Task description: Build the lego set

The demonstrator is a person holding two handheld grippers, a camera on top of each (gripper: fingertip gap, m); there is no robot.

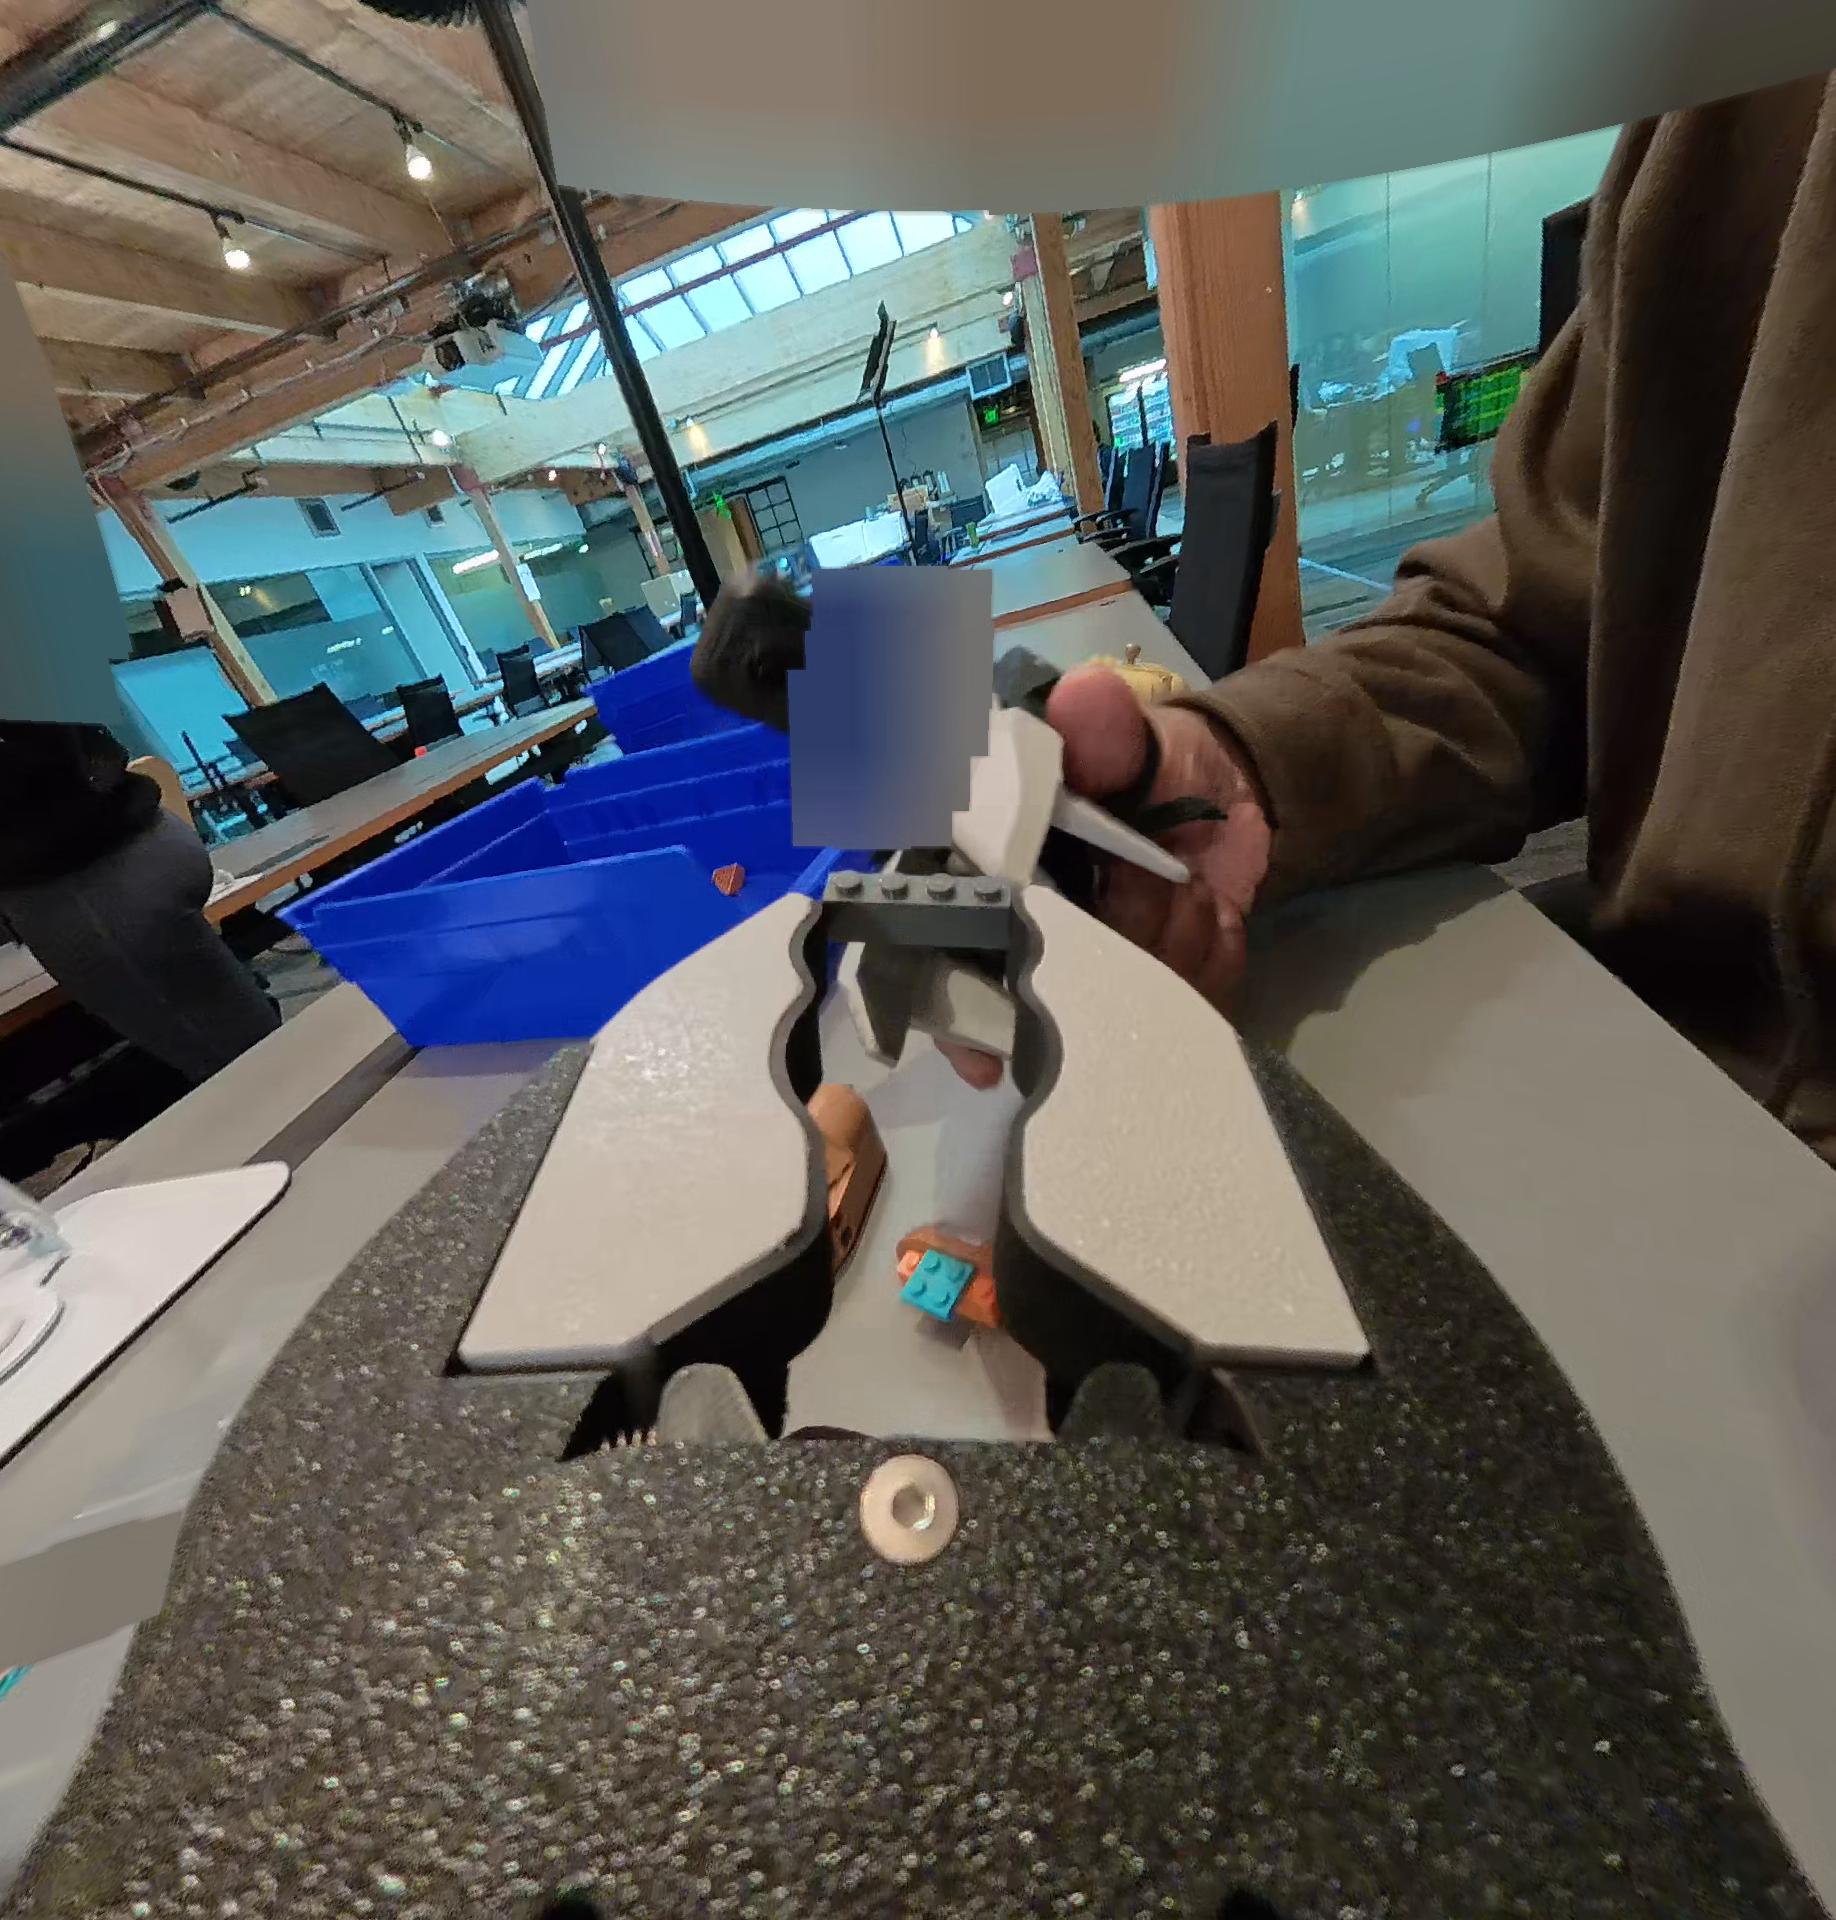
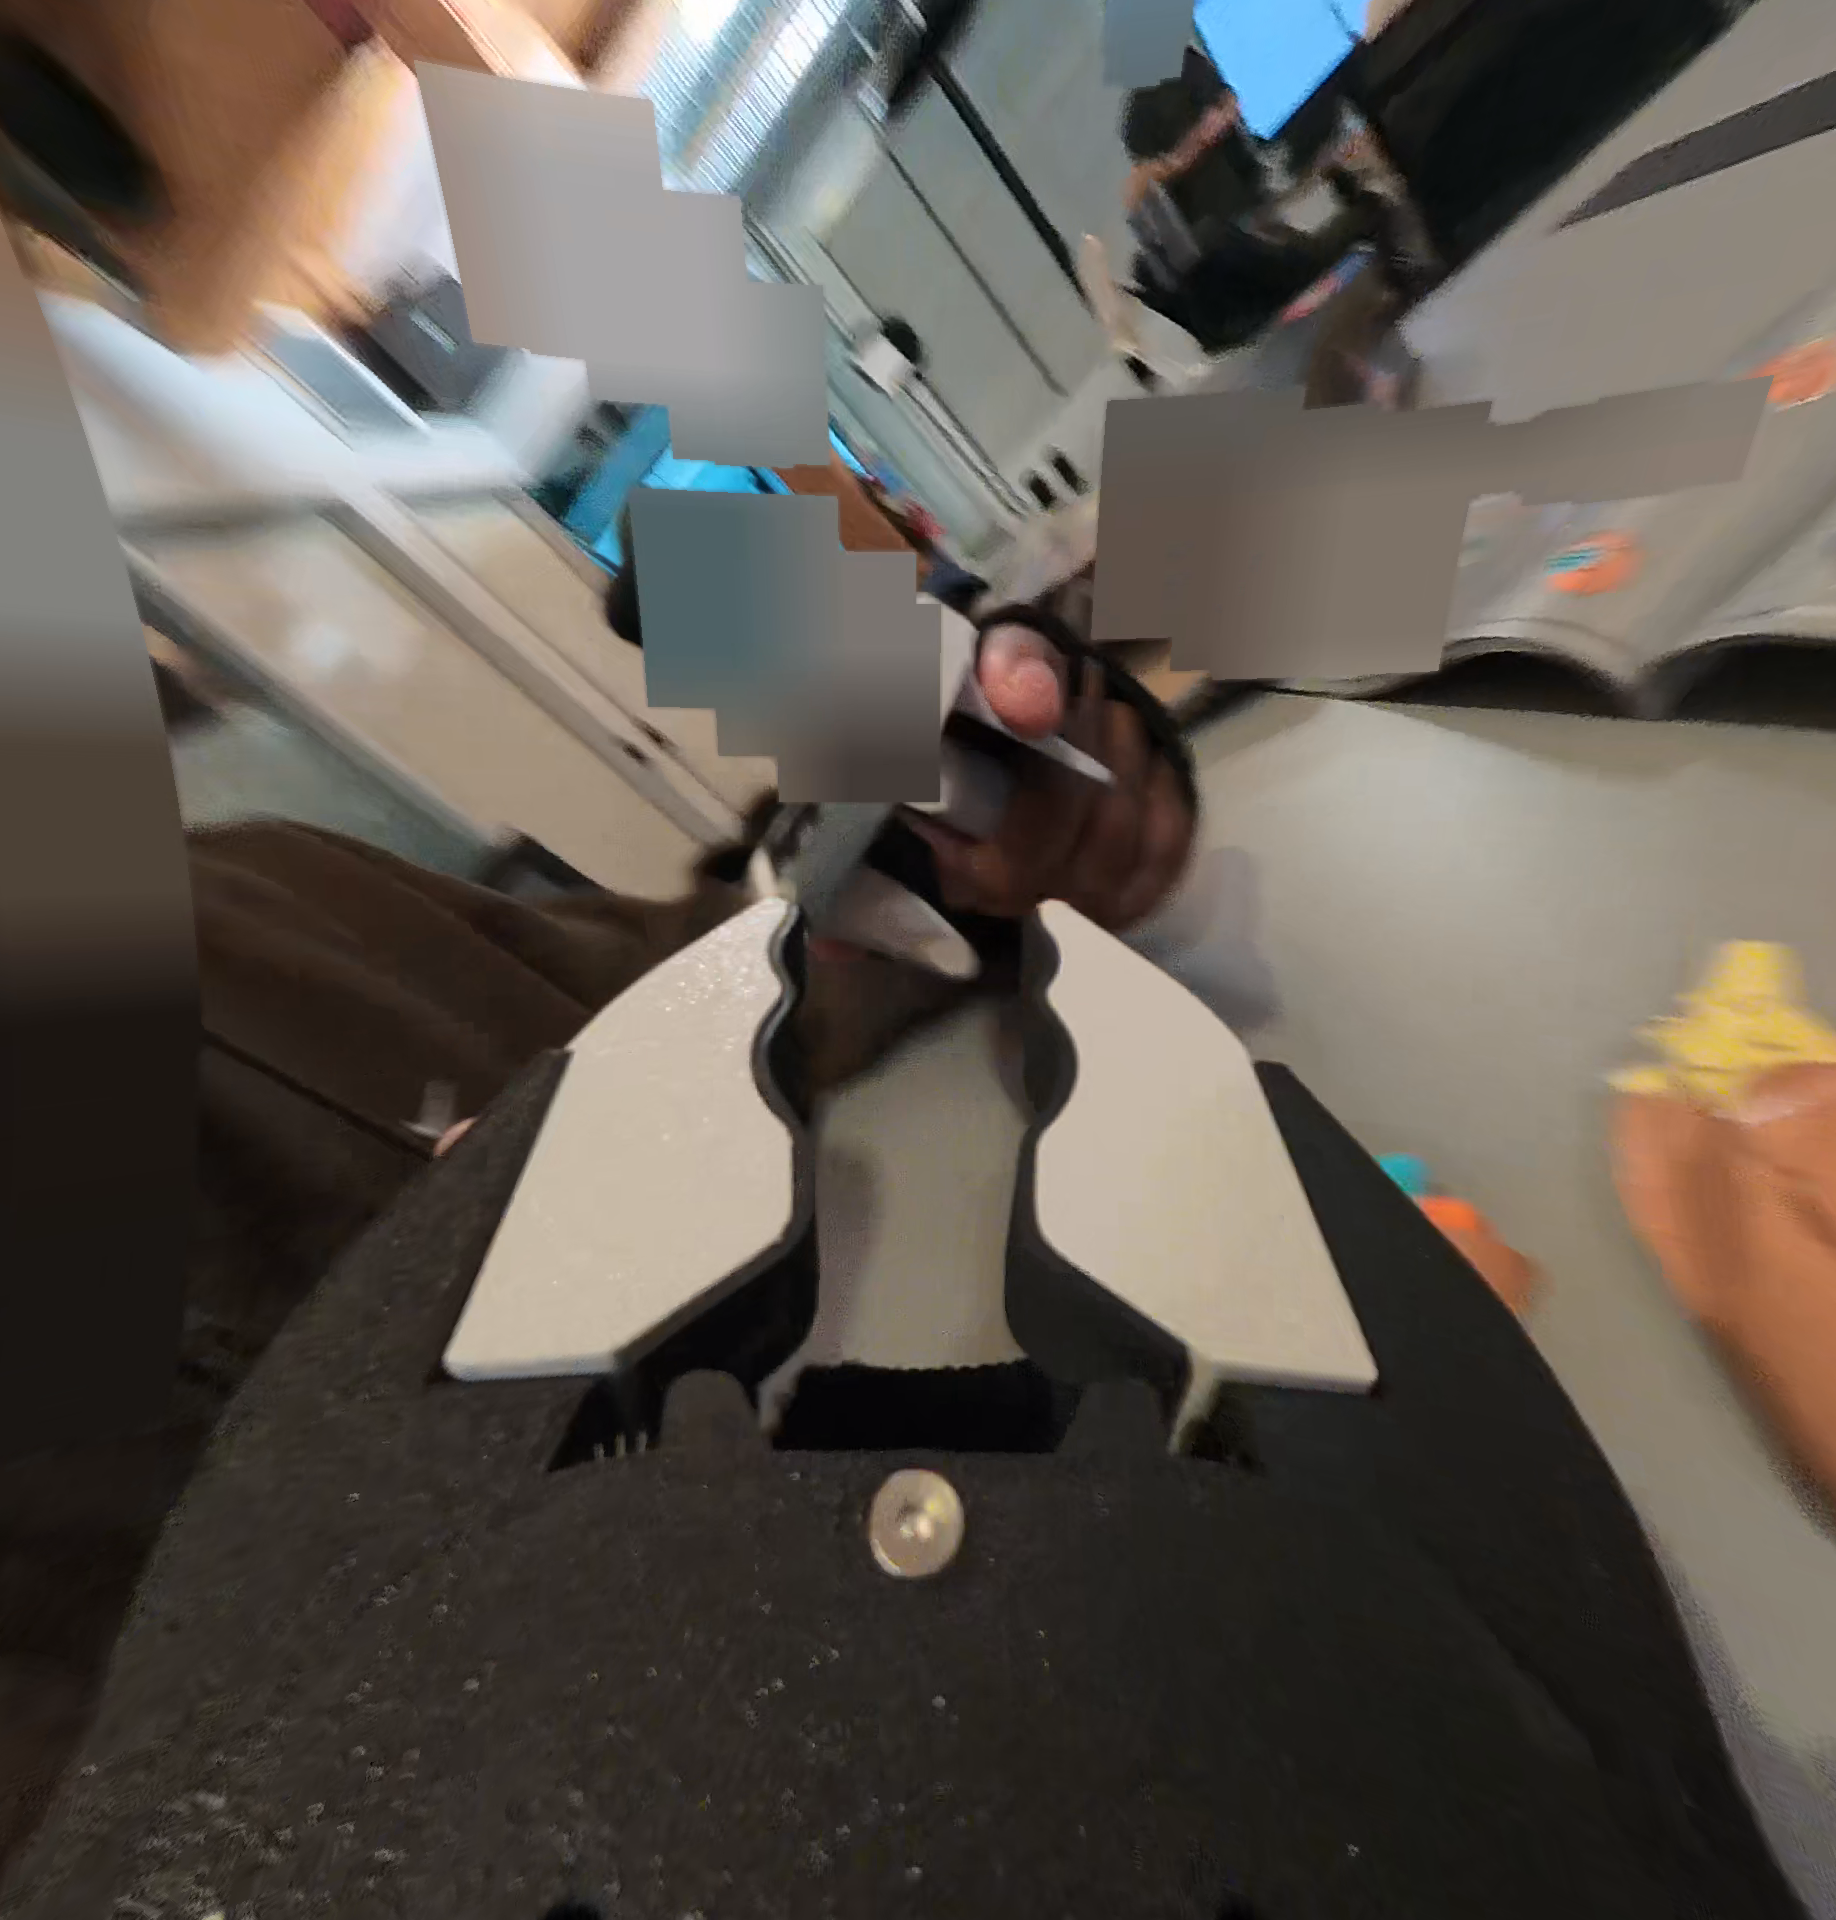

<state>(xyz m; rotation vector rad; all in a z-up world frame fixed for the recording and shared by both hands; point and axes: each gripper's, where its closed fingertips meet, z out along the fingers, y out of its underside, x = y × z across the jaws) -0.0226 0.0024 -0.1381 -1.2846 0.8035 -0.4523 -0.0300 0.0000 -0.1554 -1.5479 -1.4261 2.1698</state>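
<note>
Left hand-held gripper (image 1: 919, 914) clamps a dark grey brick (image 1: 919, 906) at its fingertips; right hand-held gripper (image 2: 909, 935) looks spread with nothing in it.

From the left: blue bins (image 1: 540, 914) stand at the far side of the grey tabletop (image 1: 1516, 1091); below the left fingers lie a tan piece (image 1: 849, 1153) and a teal-on-orange piece (image 1: 945, 1286). The four-stud brick is held crosswise, clear of the tabletop, pinched by its short ends. It should be light, rigid and slick-sided, so a hold on flat side faces suits it, with studs left free for pressing. The right view is blurred, so its empty state is likely, not certain.
</note>
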